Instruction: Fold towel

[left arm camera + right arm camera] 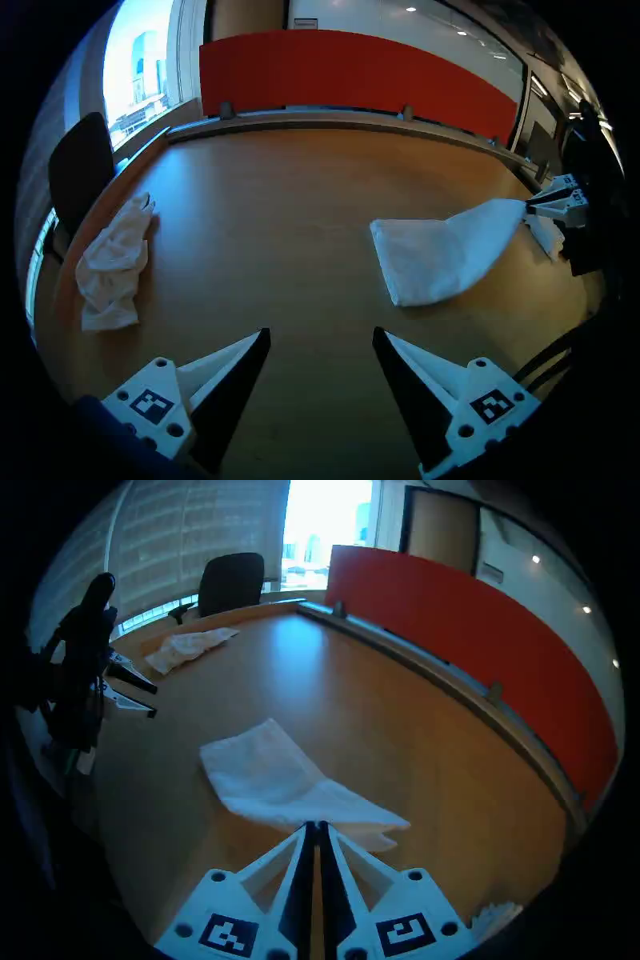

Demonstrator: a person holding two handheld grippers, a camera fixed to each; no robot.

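Wooden table ahead of the jaws; red partition along its far edge. Black chair and bright window far left of the jaws. Recessed ceiling lights lit above.

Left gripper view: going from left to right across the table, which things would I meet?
First the crumpled towel, then the half-folded towel, then the right gripper, shut on that towel's lifted corner.
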